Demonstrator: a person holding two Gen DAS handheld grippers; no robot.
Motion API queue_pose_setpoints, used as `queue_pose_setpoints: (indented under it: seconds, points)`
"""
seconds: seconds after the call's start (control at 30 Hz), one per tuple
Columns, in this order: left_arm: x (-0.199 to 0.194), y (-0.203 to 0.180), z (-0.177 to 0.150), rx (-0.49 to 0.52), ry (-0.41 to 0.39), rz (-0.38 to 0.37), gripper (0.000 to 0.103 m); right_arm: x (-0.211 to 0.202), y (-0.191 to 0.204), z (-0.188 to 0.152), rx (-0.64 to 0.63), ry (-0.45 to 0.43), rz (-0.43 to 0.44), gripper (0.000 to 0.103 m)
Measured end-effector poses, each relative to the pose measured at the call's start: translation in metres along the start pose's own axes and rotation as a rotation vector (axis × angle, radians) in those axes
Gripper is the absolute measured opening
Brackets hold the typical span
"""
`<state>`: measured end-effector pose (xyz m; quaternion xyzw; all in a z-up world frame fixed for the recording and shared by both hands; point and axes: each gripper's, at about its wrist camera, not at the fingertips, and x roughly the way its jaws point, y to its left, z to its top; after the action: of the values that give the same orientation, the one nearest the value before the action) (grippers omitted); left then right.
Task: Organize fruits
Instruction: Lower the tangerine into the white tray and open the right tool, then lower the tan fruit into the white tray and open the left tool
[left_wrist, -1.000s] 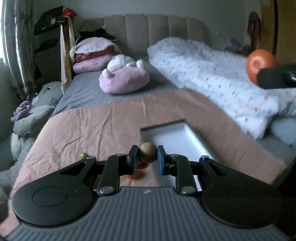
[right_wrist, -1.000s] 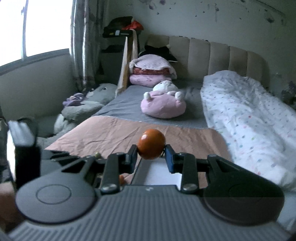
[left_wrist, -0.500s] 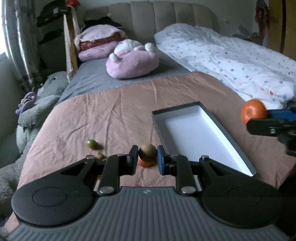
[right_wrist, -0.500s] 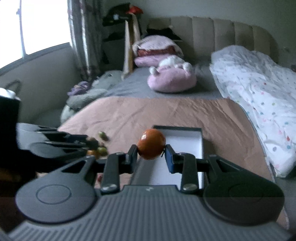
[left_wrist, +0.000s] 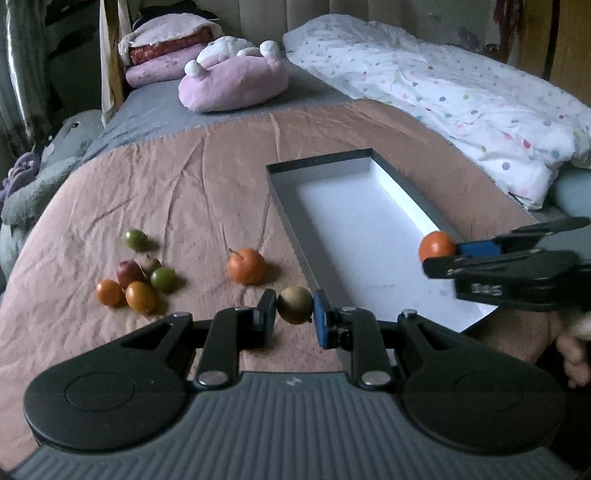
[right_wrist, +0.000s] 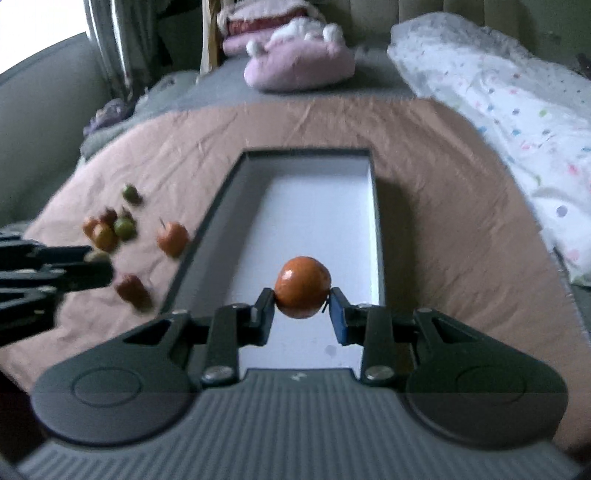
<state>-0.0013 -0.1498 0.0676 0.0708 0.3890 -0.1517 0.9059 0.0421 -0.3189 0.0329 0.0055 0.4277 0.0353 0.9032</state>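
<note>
2 grippers over a wrinkled pink bedspread (left_wrist: 207, 177)
Left gripper (left_wrist: 294, 312) clamps a round brown fruit (left_wrist: 294, 305); right gripper (right_wrist: 302, 306) pinches a glossy orange (right_wrist: 302, 287) above the white-lined rectangular box (right_wrist: 364, 192).

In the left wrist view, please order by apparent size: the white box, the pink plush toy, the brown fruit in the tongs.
1. white box
2. pink plush toy, though it lies farther away
3. brown fruit, despite being nearest

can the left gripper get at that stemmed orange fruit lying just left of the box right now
Probably not yet. The way to the stemmed orange fruit on the pink sheet looks open, but the left gripper is shut on a brownish fruit; it would need to release that first, likely into the box.
</note>
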Motion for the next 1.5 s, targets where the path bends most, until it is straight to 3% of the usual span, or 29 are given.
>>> queue_pose_setpoints:
  seconds: [0.13,0.23,0.47,0.67,0.8,1.03,1.3,1.5]
  points:
    - [0.006,0.011,-0.013,-0.005,0.002,-0.015,0.026,0.021,0.003,-0.002,-0.015,0.039,-0.022,0.035]
    - [0.013,0.02,-0.022,-0.027,0.016,-0.035,0.026,0.024,0.01,-0.004,-0.053,0.005,-0.044,0.037]
    - [0.041,0.028,-0.037,-0.028,0.057,-0.027,0.026,0.01,0.019,-0.003,-0.111,-0.045,-0.052,0.04]
    - [0.051,0.033,-0.042,-0.047,0.049,-0.049,0.026,-0.013,0.017,-0.007,-0.082,-0.082,-0.046,0.04]
    - [0.042,0.027,-0.03,-0.048,0.011,-0.088,0.026,-0.033,0.014,-0.011,-0.031,-0.104,-0.042,0.04]
    - [0.048,-0.02,0.011,0.038,-0.032,-0.155,0.026,-0.05,0.012,-0.016,0.012,-0.087,-0.037,0.04]
    - [0.08,-0.05,0.021,0.058,0.018,-0.121,0.026,-0.069,0.008,-0.023,0.018,-0.087,-0.047,0.04]
    - [0.08,-0.044,0.018,0.069,0.016,-0.082,0.039,-0.077,0.008,-0.022,0.022,-0.1,-0.05,0.04]
